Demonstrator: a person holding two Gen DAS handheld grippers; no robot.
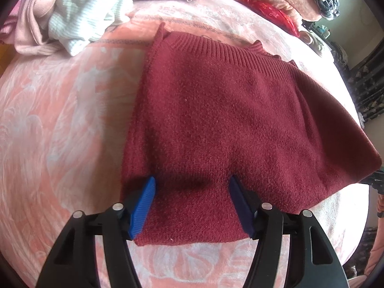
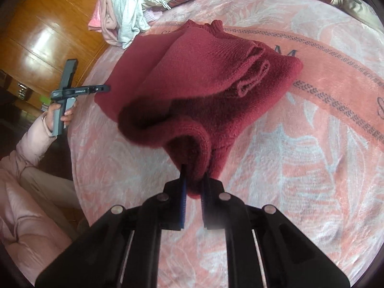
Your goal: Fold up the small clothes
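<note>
Covering the whole bed, the pink floral blanket carries everything. At its middle lies the dark red knitted sweater, partly folded, ribbed band at the far edge. Beyond the sweater sits a heap of pale clothes. Over the sweater's near edge, the left hand-held gripper stands wide, blue pads either side of the knit, not pinching. At the sweater's near corner, the right hand-held gripper is clamped narrow on a bunched fold, lifting it.
</note>
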